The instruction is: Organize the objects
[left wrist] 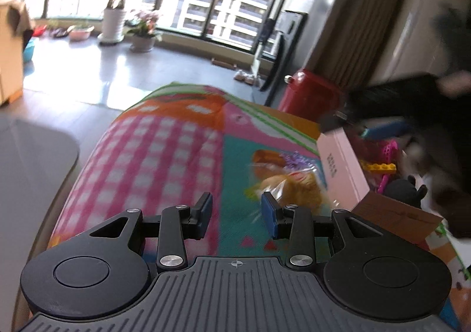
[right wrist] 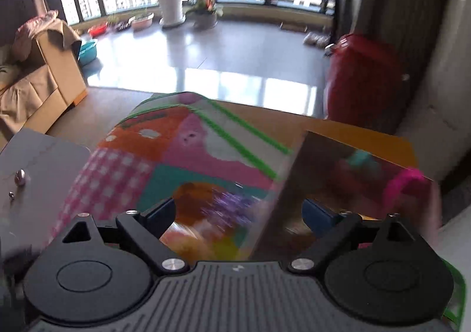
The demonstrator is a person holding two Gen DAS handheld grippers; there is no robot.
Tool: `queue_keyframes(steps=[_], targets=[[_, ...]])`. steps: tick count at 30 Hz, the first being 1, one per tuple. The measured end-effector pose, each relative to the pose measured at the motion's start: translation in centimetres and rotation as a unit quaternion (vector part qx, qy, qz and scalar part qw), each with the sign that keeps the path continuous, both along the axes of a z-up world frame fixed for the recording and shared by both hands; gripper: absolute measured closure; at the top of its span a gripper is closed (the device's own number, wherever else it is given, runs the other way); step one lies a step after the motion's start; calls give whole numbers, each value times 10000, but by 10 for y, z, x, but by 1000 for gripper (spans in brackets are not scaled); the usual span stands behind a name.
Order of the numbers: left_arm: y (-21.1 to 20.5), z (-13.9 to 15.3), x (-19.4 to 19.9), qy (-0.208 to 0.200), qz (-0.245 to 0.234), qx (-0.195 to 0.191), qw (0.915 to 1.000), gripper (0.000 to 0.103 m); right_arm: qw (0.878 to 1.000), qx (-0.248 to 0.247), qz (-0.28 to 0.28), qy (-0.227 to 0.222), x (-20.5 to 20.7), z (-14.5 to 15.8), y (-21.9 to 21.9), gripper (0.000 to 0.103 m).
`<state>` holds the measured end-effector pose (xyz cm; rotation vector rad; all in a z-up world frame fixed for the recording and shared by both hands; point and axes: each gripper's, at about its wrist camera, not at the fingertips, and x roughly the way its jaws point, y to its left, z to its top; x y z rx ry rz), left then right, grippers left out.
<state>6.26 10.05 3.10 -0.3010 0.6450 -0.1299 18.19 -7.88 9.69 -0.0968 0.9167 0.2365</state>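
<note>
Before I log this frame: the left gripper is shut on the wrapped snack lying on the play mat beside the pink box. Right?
Not quite. In the left wrist view the left gripper is open and holds nothing; the wrapped snack lies beyond it on the play mat, beside the pink box.

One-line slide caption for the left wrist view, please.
Open left gripper hovers over colorful play mat, near wrapped orange toy beside pink box.

Left tongs (left wrist: pixel 237 215): black linkage arms, silver screw heads, blue pads (left wrist: pixel 269 215), two round black discs, grey ribbed housing bearing a small crosshair mark. Right tongs (right wrist: pixel 238 211): same black arms, silver screws, dark blue pads (right wrist: pixel 316 212), ribbed grey housing.
</note>
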Motion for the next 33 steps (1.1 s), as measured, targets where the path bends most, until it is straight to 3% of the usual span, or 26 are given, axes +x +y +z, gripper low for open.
queue_keyframes(steps=[2, 3, 4, 6, 9, 15, 19, 27, 33], targets=[[12, -5, -13, 76, 151, -142, 9998, 63, 9991, -387, -139, 62, 22, -15, 21, 13], [18, -6, -18, 108, 212, -192, 9995, 63, 9977, -637, -184, 110, 32, -25, 31, 26], [23, -8, -23, 138, 268, -246, 9992, 63, 9954, -922, -184, 202, 43, -35, 41, 47], [33, -9, -32, 156, 362, -332, 9987, 63, 9892, -1385, -297, 385, 59, -55, 52, 66], [47, -8, -41, 121, 477, -410, 9979, 63, 9838, -1648, -550, 445, 69, -69, 57, 69], [60, -8, -43, 109, 591, -480, 9970, 63, 9858, -1533, -159, 672, 48, -68, 62, 77], [58, -10, -45, 121, 528, -538, 9971, 63, 9870, -1432, 177, 708, 13, -64, 62, 77], [39, -11, -52, 281, 288, -417, 9983, 63, 9863, -770, 942, 1111, -76, -58, 52, 77], [17, -6, -50, 257, -75, -365, 9990, 63, 9908, -372, 933, 909, -133, -56, -2, 77]])
